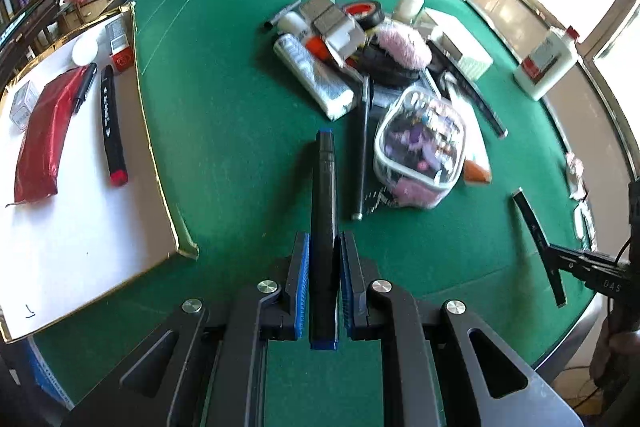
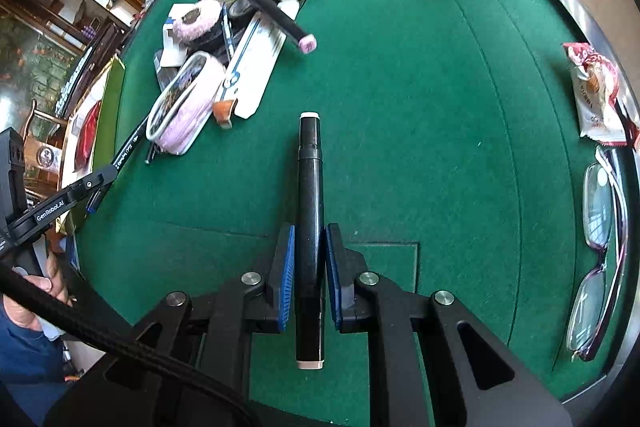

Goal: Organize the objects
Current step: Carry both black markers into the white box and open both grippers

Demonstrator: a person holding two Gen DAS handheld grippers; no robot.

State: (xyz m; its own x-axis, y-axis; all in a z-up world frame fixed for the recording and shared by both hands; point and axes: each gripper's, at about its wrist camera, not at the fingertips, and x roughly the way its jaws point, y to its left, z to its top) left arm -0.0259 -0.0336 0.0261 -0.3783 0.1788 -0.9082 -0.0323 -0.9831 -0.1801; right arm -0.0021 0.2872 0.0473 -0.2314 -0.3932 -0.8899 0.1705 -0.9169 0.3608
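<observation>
both grippers clamped on markers above the green table

the left gripper pinches a black marker with blue ends at lower centre of its view; a white tray at the left holds a red-capped marker and a red pouch. the right gripper grips a black marker with white ends at lower centre; the clutter pile lies upper left on the green table.
</observation>
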